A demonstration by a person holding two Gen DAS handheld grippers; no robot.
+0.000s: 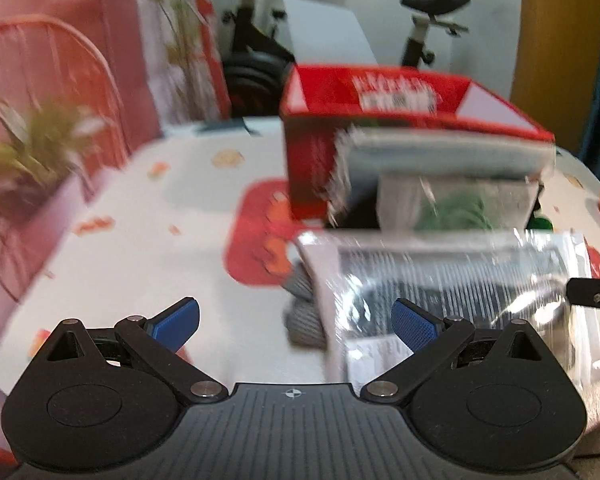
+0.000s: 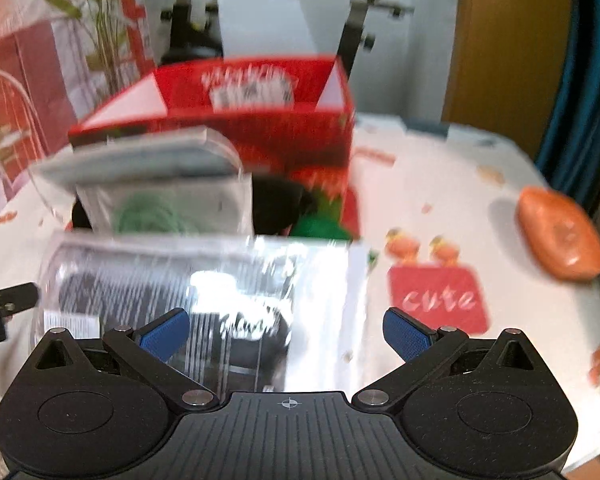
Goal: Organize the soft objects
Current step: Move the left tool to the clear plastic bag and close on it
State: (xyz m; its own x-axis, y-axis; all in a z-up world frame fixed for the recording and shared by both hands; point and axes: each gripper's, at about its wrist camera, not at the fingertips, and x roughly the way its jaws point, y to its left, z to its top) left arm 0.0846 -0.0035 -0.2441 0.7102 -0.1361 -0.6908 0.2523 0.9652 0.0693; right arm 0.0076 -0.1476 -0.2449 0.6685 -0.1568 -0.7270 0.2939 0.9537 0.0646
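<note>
The only legible word was "cute", in white letters on a red rectangular patch [image 2: 438, 300] printed on the white patterned tablecloth [image 2: 440, 184]. White lettering on the open red cardboard box [image 2: 256, 84] was too blurred to read.

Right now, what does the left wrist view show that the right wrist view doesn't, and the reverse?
Only the left wrist view shows the grey knitted bundle beside the clear plastic packet and the left gripper, open. Only the right wrist view shows the orange soft object, the red "cute" print and the right gripper, open. Both show the packet, the red box and the exercise bike.
</note>
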